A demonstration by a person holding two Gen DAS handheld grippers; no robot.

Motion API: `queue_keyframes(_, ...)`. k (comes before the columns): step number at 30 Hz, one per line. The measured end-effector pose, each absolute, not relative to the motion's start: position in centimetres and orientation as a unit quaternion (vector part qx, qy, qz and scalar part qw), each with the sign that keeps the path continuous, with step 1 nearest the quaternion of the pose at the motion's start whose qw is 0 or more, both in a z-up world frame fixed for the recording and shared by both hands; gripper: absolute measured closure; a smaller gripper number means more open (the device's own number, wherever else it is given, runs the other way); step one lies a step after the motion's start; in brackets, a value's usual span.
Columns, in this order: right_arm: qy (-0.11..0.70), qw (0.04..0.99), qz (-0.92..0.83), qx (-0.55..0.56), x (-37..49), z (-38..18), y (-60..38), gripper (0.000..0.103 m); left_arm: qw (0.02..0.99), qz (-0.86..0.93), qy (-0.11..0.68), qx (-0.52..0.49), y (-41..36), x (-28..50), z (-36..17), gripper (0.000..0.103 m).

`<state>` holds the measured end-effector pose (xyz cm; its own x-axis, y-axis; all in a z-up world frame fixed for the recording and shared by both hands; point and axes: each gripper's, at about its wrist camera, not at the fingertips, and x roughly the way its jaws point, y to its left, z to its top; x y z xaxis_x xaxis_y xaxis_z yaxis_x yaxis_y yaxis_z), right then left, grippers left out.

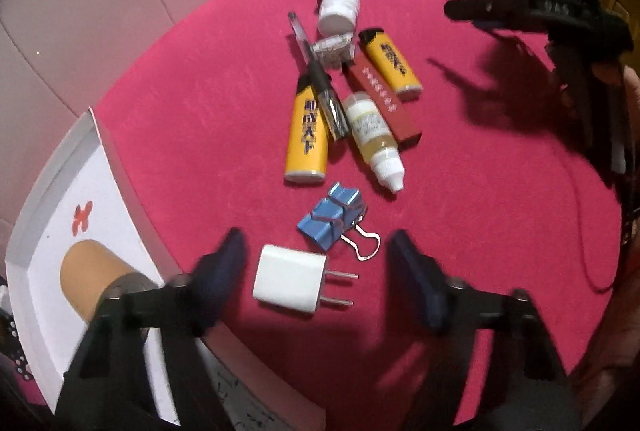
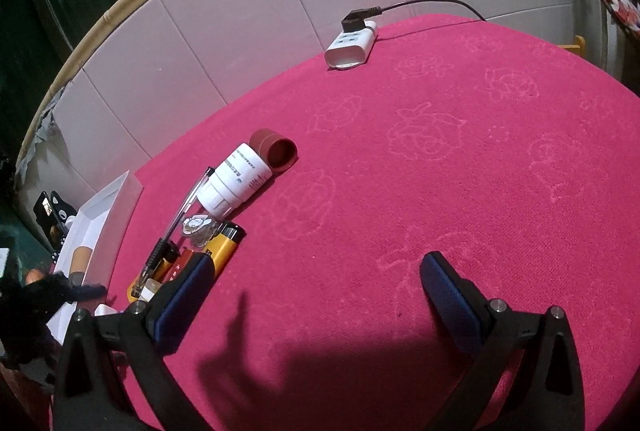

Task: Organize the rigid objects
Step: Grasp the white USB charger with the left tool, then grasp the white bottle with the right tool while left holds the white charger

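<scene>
Where the pink cloth [image 2: 440,159] with its faint flower embossing covers the round table, pale wall tiles [image 2: 224,31] rise behind it and a white power strip [image 2: 351,45] with a black plug sits at the far edge. Left gripper [image 1: 316,279]: jaws spread wide, low over the cloth, a white charger [image 1: 289,281] lying between them, touching neither finger. Just beyond it, a blue binder clip [image 1: 333,221]. Further out, one heap: two yellow lighters [image 1: 306,135] [image 1: 392,65], dropper bottle [image 1: 374,139], red box [image 1: 384,99], pen [image 1: 316,75], white pill bottle [image 1: 339,9]. Left view only: a white tray [image 1: 120,167] at the table's left edge holding a tan cylinder [image 1: 90,271], part hidden behind the left finger. Right gripper [image 2: 316,295]: jaws spread, nothing between, hovering over bare cloth right of the heap. Right view only: a maroon cap [image 2: 276,150] touching the pill bottle's far end. A small clear item [image 1: 332,49] on the pen is hard to identify. The right view's left finger hides the near half of the heap.
</scene>
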<state>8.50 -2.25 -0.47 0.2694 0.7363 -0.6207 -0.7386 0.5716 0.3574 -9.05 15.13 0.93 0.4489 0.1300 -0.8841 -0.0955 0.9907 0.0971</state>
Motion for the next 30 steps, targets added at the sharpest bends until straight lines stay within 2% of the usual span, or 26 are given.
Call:
queue_keyframes(2,0.389,0.796,0.463,-0.001,8.5,-0.5,-2.3,0.000,0.851,0.065,0.520,0.005,15.2,-9.2,0.9,0.043)
queue_keyframes(10,0.388,0.797,0.462,-0.004,8.5,-0.5,-2.3,0.000,0.854,0.092,0.511,-0.007,14.7,-10.2,1.0,0.053)
queue_keyframes(15,0.388,0.797,0.462,-0.004,8.5,-0.5,-2.2,0.000,0.859,0.106,0.500,-0.017,14.0,-10.9,0.9,0.053)
queue_keyframes(17,0.388,0.797,0.462,-0.005,8.4,-0.5,-2.3,0.000,0.860,0.120,0.495,-0.023,14.0,-10.9,1.0,0.060)
queue_keyframes(23,0.388,0.797,0.462,-0.006,8.5,-0.5,-2.3,0.000,0.871,0.136,0.469,-0.055,13.5,-11.4,1.4,0.060)
queue_keyframes(30,0.384,0.795,0.470,-0.007,8.5,-0.2,-1.8,0.000,0.899,0.160,0.394,-0.105,12.4,-13.2,3.7,0.060)
